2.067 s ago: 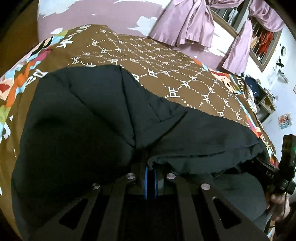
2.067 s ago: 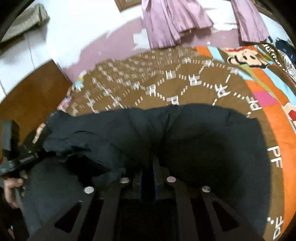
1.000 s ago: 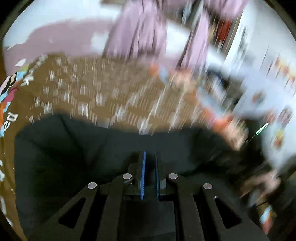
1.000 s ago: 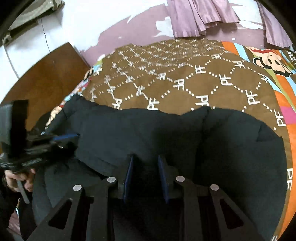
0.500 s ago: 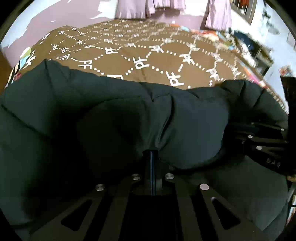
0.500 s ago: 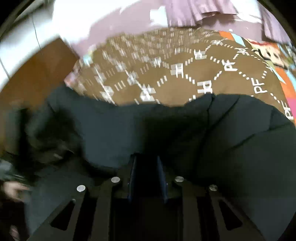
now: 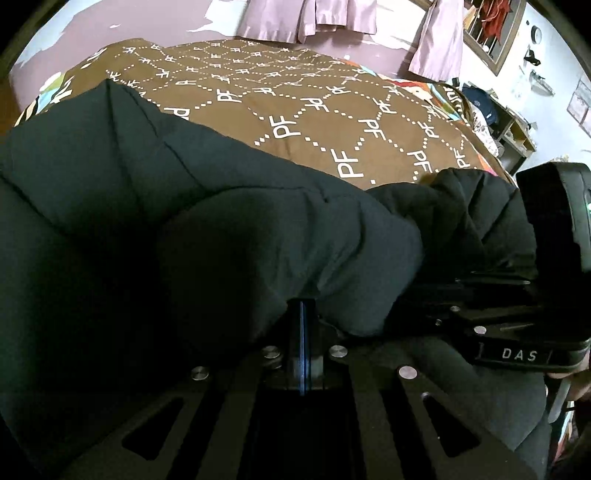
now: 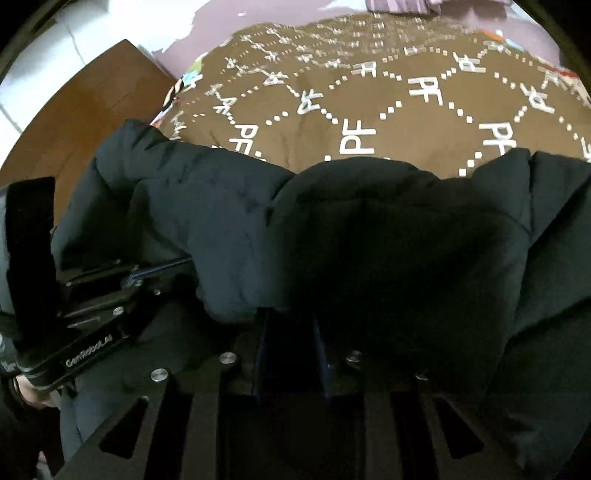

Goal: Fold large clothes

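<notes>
Black puffer jacket [image 7: 192, 206] on bed, atop brown bedspread [image 7: 295, 99] with white "PF" lattice print. Fills lower two thirds of both wrist views; bedspread visible only in upper part of frame.

Containers: wooden shelf unit [image 7: 513, 129] at right edge of left view, beyond bed corner; something in compartments, too small to identify. Nothing else container-like in view.

Jacket orientation: long axis runs left-right across both frames, parallel to near bed edge. One layer doubled over another, rounded fold bulging toward cameras. Far edge against bedspread, climbing toward upper left in left view. Collar/hem ends not distinguishable, so which way it points: cannot tell.

Left gripper [image 7: 303, 325]: bottom centre of left view, jaws pressed together, thin blue pad line only, tips buried under folded edge, pinching jacket fabric. Same gripper in right view at lower left [image 8: 162, 271], fingers running into the fold.

Right gripper [image 8: 290, 332]: bottom centre of right view, jaws set narrowly apart, just been closing a little, thick wad of jacket between them and pads on fabric. Seen from left view at right edge [image 7: 443, 295], body marked "DAS", tips inside jacket.

Purple curtains [image 7: 325, 18] and peeling purple-white wall [image 7: 66, 40] along top of left view. Wooden panel [image 8: 85, 110] upper left of right view.
</notes>
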`<state>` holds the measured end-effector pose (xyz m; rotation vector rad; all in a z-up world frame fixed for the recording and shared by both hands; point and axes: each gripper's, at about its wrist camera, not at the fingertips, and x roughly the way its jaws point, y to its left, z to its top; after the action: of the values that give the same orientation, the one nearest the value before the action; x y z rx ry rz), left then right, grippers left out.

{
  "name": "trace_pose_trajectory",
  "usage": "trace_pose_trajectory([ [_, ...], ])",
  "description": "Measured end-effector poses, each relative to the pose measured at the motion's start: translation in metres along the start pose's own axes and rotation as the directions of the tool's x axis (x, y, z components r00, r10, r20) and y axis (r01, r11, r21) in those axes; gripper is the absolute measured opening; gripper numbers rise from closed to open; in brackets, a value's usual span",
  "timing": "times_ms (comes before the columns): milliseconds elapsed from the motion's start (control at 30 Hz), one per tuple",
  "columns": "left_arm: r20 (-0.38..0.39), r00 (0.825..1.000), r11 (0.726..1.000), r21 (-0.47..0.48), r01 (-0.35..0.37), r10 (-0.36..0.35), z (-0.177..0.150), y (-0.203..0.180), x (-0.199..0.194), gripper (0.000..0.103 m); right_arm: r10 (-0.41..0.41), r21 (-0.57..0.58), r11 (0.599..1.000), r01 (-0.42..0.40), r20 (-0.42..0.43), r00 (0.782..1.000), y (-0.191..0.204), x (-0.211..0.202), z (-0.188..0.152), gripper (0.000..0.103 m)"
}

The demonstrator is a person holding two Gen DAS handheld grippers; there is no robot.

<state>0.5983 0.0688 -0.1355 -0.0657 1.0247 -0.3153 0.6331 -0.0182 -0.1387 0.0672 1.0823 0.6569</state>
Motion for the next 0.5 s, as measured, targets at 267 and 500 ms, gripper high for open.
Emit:
trace_pose_trajectory([
  [267, 0.149, 0.989, 0.999, -0.043, 0.004, 0.002, -0.011, 0.006, -0.044, 0.001, -0.077, 0.112, 0.992, 0.054, 0.212, 0.974, -0.035, -0.09, -0.028, 0.013],
  [500, 0.061, 0.997, 0.998, -0.043, -0.044, 0.046, -0.011, 0.004, -0.023, 0.001, -0.151, 0.108, 0.984, 0.142, 0.083, 0.985, -0.048, -0.039, -0.025, 0.0],
])
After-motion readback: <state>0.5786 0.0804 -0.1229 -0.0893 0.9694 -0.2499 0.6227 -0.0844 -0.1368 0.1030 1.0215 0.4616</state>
